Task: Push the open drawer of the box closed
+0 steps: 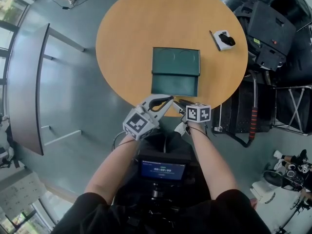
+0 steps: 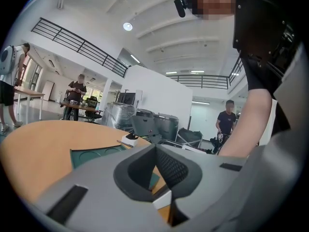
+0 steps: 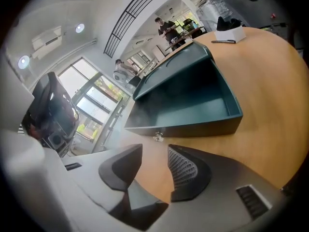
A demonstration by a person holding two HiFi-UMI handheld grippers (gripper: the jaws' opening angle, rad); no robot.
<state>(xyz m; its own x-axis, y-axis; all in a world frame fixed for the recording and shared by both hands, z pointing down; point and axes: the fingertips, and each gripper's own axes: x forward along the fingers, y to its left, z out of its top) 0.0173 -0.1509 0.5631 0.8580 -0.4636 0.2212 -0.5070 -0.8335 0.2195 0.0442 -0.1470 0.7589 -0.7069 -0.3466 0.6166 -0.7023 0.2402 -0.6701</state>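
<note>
A dark green box (image 1: 175, 61) sits in the middle of the round wooden table (image 1: 126, 43). Its drawer (image 1: 174, 85) is pulled out toward me and is empty inside. In the right gripper view the drawer's front panel (image 3: 193, 128) lies just ahead, with a small clear knob (image 3: 158, 137) on it. My right gripper (image 3: 154, 149) is open, nothing between its pads, and points down at the knob from a short way off. My left gripper (image 2: 155, 146) has its pads meeting at the tips, shut on nothing. It hovers beside the drawer front (image 1: 168, 99), close to the right gripper (image 1: 178, 103).
A small white holder with a black object and a pen (image 1: 224, 39) lies at the table's far right. Black cases and equipment (image 1: 265, 33) stand off the table's right side. The table's near edge (image 1: 146, 106) is under both grippers. People stand in the room beyond.
</note>
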